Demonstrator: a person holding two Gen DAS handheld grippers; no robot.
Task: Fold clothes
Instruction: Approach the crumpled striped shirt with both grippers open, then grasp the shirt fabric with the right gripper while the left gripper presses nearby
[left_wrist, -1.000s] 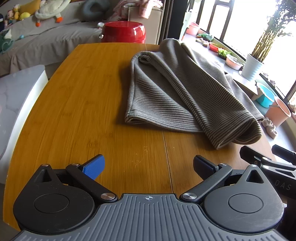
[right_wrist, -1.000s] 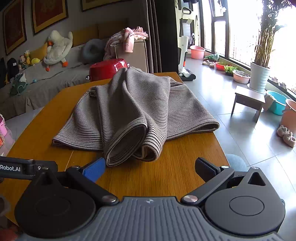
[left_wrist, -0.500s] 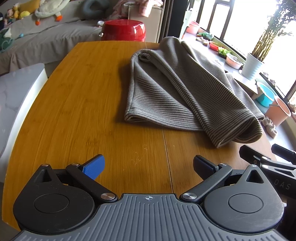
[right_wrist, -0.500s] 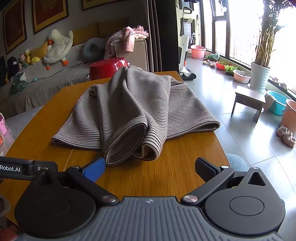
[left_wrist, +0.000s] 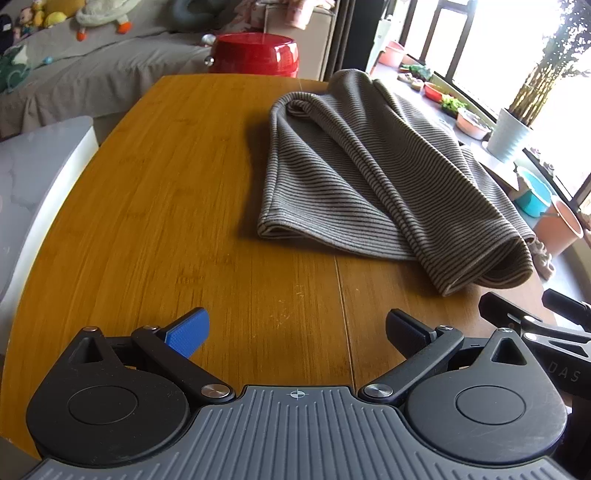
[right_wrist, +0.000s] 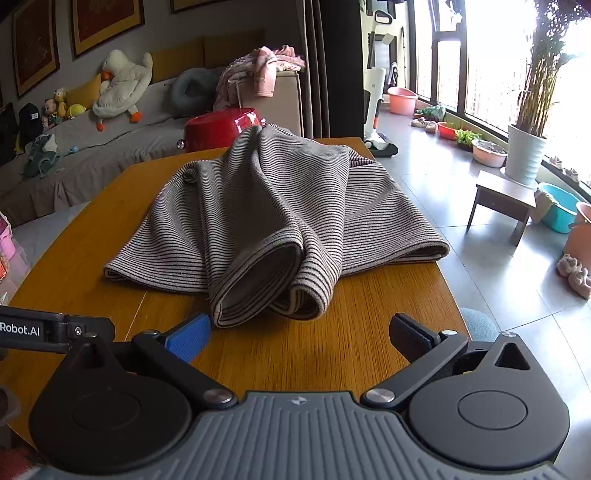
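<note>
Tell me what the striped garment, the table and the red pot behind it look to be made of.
Striped garment: soft knit, apparently ribbed; matte, with fine dark lines on grey-brown and thick rolled edges. Table: wood, possibly bamboo, judging by the fine straight grain and plank seam; smooth, slightly glossy orange-brown surface. Red pot: probably enamelled or painted metal; hard and shiny with bright highlights, but the look leaves it open.

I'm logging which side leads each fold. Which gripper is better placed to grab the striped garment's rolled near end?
Right, probably. The right gripper is open directly before the striped garment roll; the left gripper, also open, faces bare table.
</note>
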